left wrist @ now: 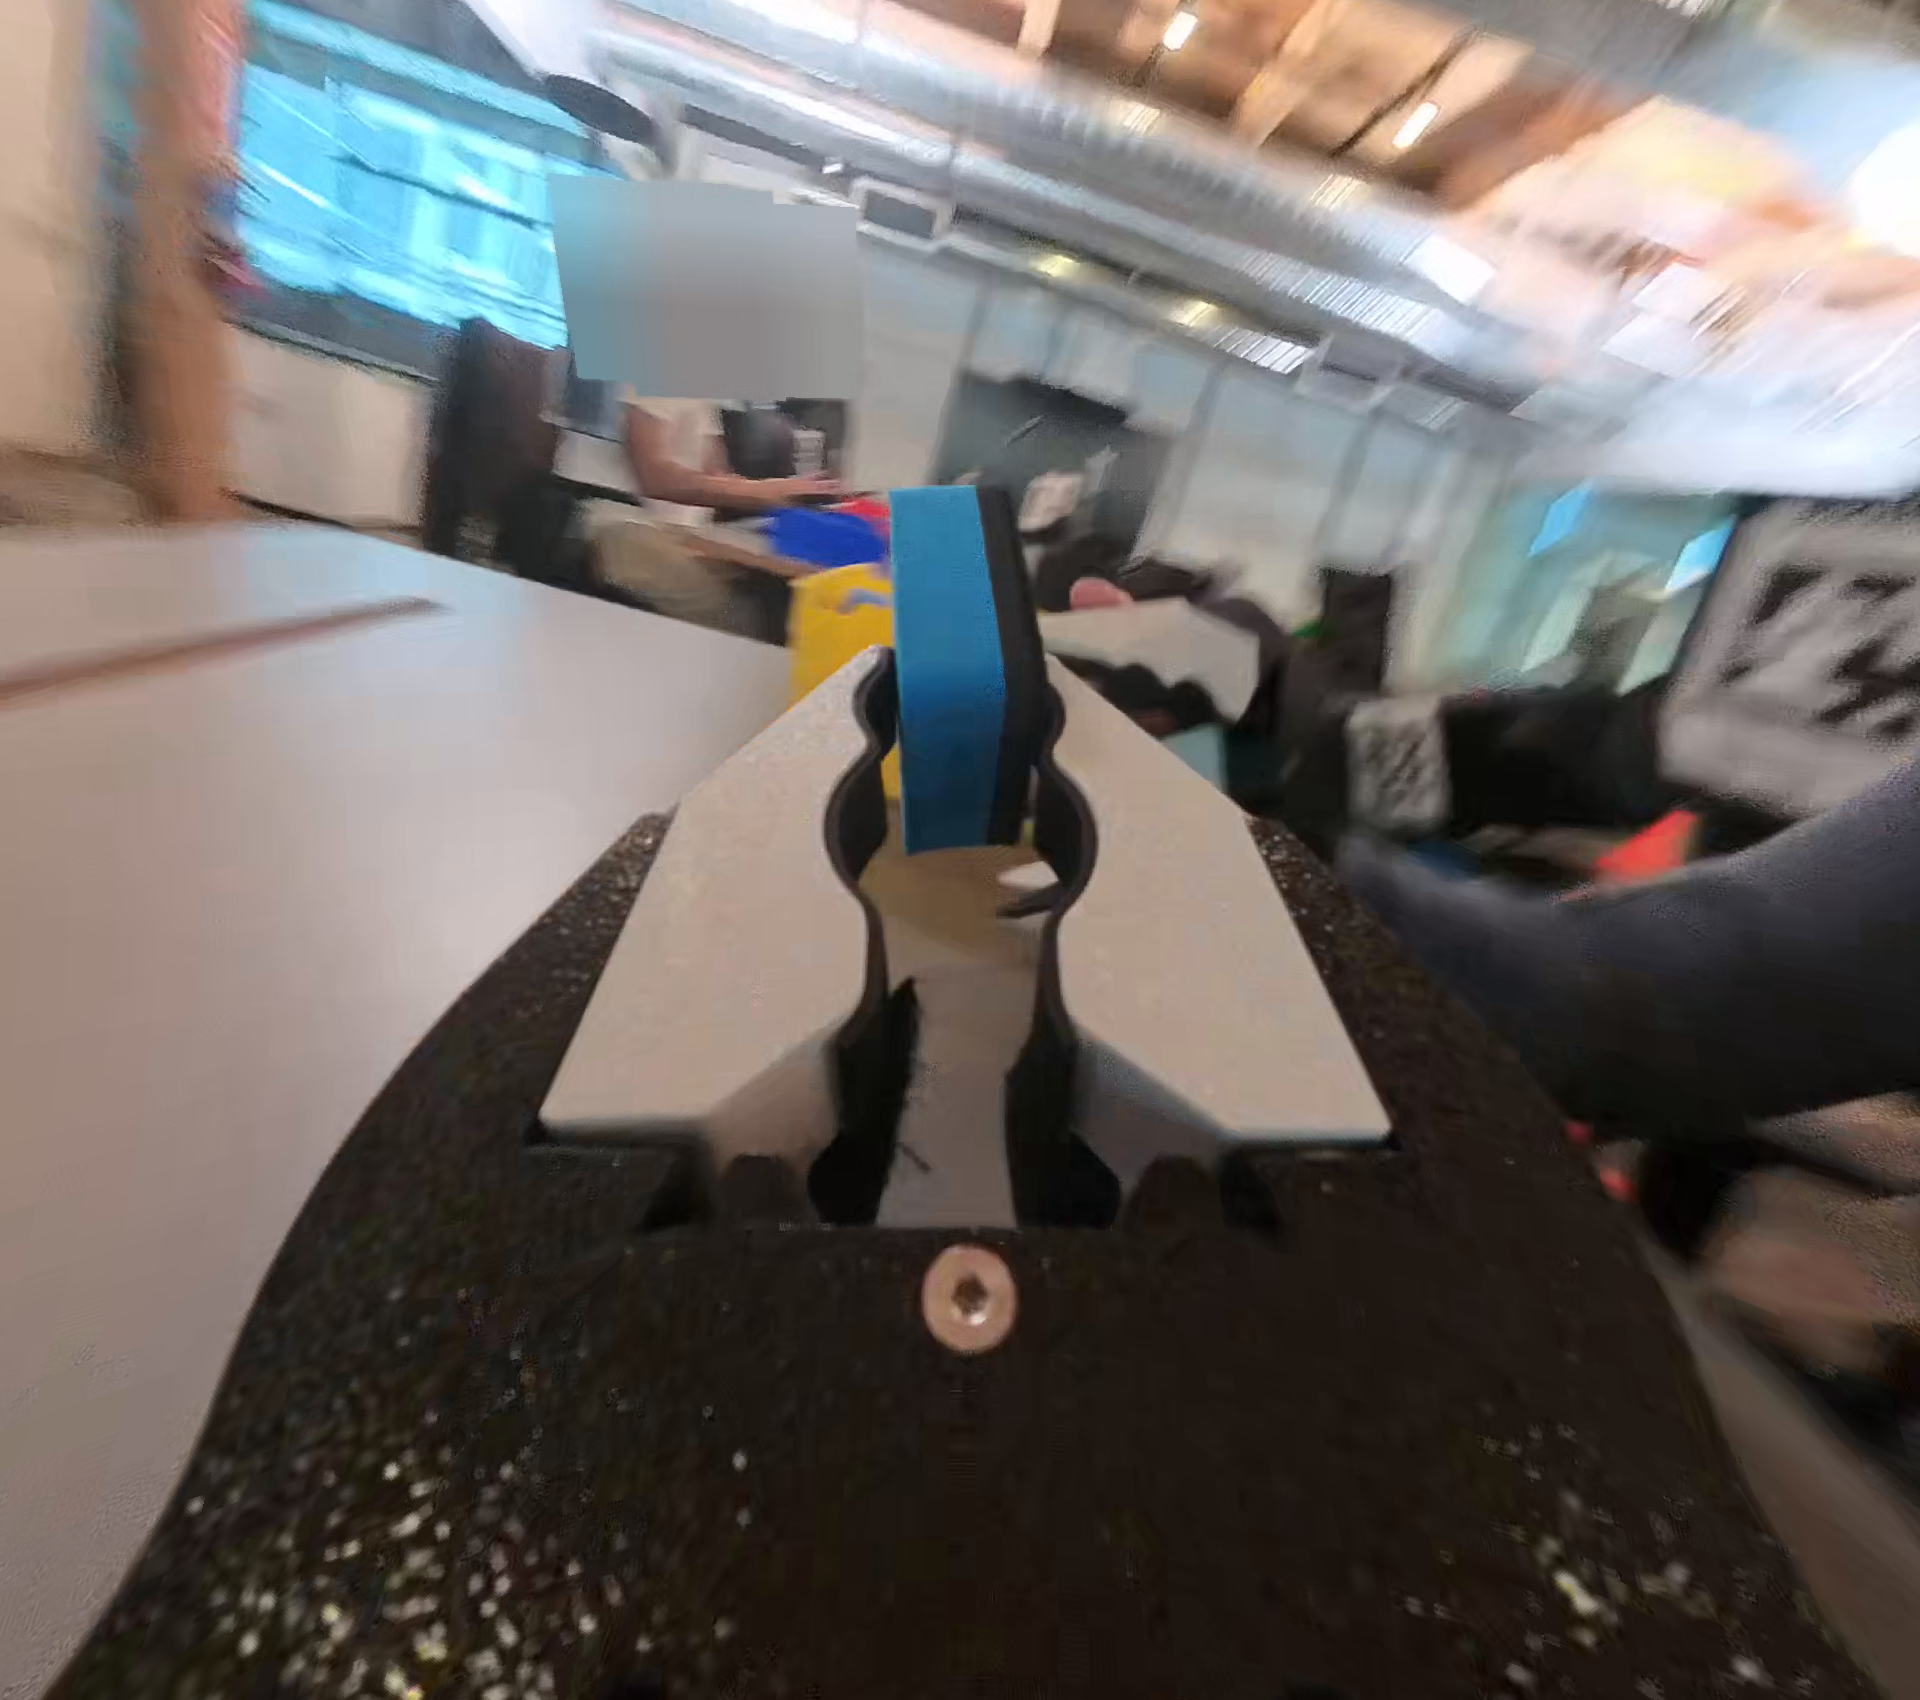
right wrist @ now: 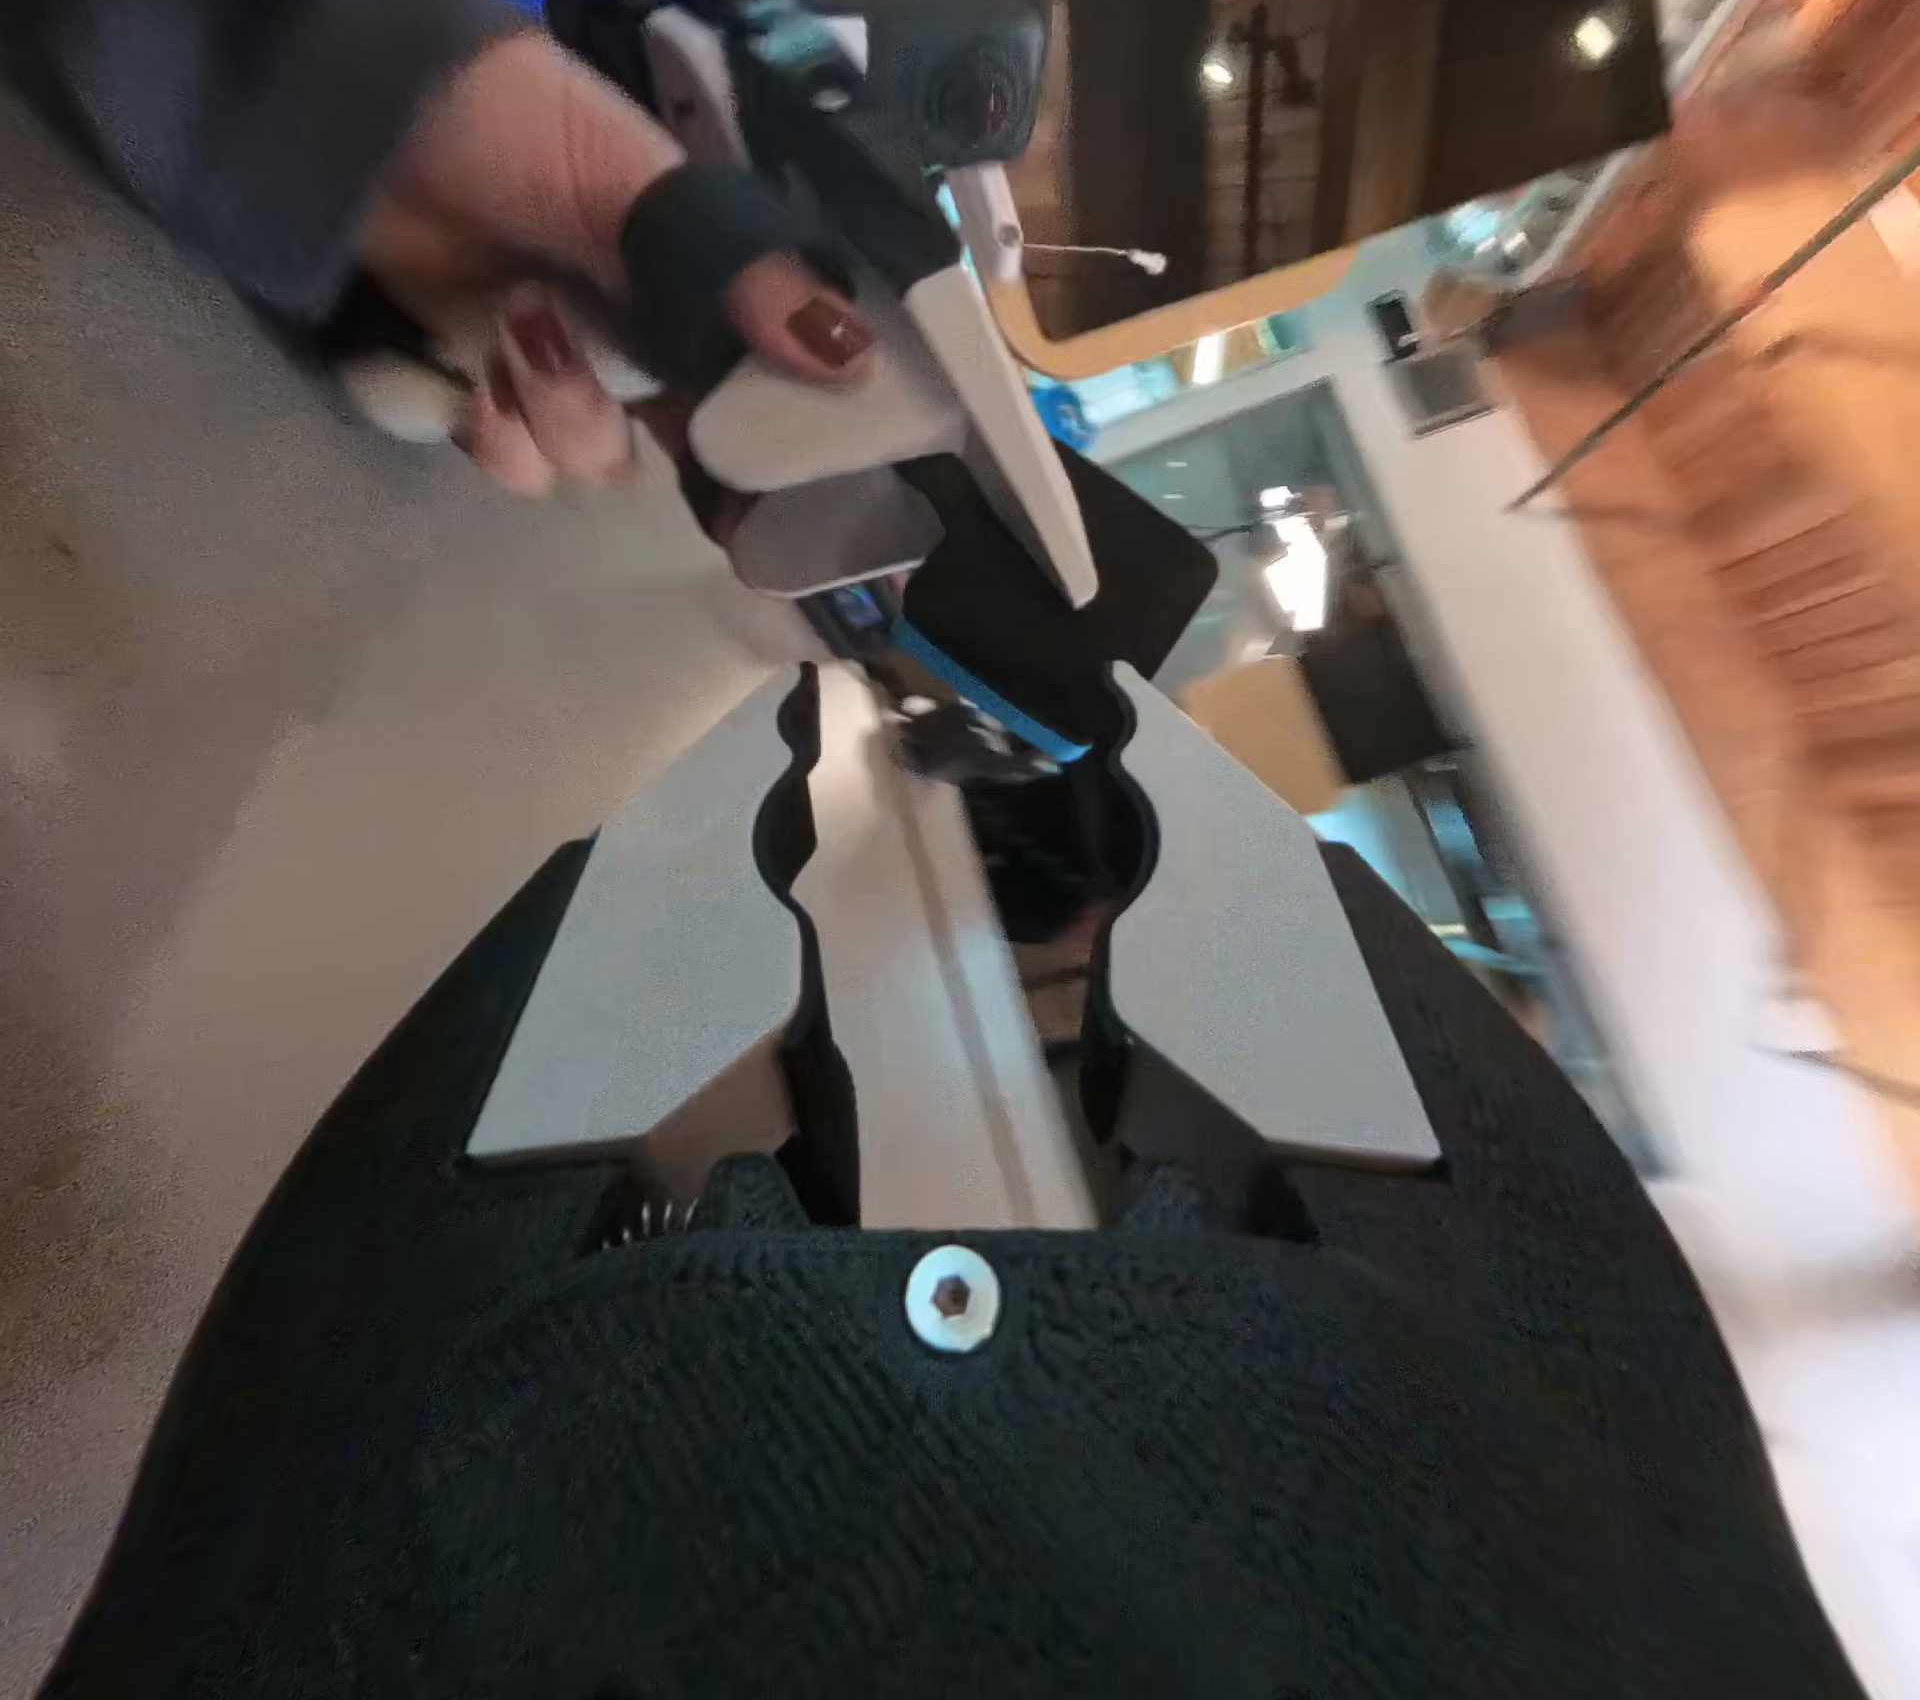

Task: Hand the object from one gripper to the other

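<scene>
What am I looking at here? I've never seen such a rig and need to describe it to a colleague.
These are two hand-held grippers, each with a camera looking along its own two fingers. The left wrist view shows the left gripper clamping a flat blue-and-black pad upright over a pale table. The right wrist view shows the right gripper, open, with the same pad just ahead at its fingertips. Beyond it, a person's hand holds the left gripper. The background is too blurred to describe.
</scene>
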Motion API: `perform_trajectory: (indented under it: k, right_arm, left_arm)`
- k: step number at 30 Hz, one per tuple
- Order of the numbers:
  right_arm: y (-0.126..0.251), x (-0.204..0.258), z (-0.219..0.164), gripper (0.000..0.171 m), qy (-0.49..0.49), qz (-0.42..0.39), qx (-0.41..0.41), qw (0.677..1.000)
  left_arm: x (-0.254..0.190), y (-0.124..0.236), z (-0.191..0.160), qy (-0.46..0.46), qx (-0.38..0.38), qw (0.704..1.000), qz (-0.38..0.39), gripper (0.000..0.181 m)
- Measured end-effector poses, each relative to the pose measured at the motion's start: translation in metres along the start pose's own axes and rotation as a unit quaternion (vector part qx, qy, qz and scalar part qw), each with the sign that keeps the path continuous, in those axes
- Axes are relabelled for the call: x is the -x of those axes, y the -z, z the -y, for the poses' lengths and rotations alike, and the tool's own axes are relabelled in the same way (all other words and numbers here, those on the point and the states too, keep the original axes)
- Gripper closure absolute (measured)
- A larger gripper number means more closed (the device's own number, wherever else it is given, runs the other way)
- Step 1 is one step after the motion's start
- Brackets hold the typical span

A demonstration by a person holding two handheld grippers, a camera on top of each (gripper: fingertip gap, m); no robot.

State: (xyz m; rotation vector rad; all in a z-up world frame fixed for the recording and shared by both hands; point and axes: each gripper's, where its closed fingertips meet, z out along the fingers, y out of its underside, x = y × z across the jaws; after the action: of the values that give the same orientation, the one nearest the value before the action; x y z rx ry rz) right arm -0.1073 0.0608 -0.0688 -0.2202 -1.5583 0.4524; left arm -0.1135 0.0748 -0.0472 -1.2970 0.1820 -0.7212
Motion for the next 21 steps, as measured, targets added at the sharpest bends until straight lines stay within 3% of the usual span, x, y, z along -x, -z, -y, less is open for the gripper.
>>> perform_trajectory:
  k: [4,6,8,11,12,15,18,20,21]
  right_arm:
    - [0.007,-0.004,-0.019,0.119,-0.228,0.063,0.007,0.971]
    - [0.01,-0.002,-0.021,0.124,-0.388,0.122,-0.002,0.914]
    - [0.011,-0.006,-0.014,0.124,-0.573,0.183,-0.034,0.798]
    - [0.017,-0.016,-0.005,0.117,-0.75,0.256,-0.081,0.605]
    - [0.019,-0.017,-0.004,0.112,-0.774,0.271,-0.089,0.566]
    - [0.021,-0.015,-0.005,0.114,-0.81,0.289,-0.09,0.502]
    - [0.019,-0.006,-0.012,0.139,-0.827,0.293,-0.065,0.476]
    - [0.02,-0.004,-0.014,0.143,-0.823,0.295,-0.06,0.483]
    - [0.021,-0.005,-0.016,0.144,-0.816,0.29,-0.06,0.497]
  left_arm:
    - [0.014,0.005,-0.007,-0.254,0.068,0.957,0.123,0.161]
    - [0.023,0.007,-0.011,-0.378,0.116,0.9,0.184,0.161]
    - [0.028,0.009,-0.01,-0.524,0.16,0.801,0.24,0.161]
    - [0.015,0.002,-0.01,-0.724,0.177,0.617,0.252,0.161]
    - [0.012,-0.003,-0.019,-0.746,0.192,0.594,0.234,0.161]
    - [0.002,-0.013,-0.03,-0.778,0.199,0.559,0.206,0.161]
    - [0.001,-0.013,-0.034,-0.783,0.205,0.554,0.195,0.161]
    - [0.0,-0.013,-0.039,-0.758,0.203,0.592,0.185,0.157]
    - [0.001,-0.013,-0.04,-0.732,0.198,0.626,0.184,0.144]
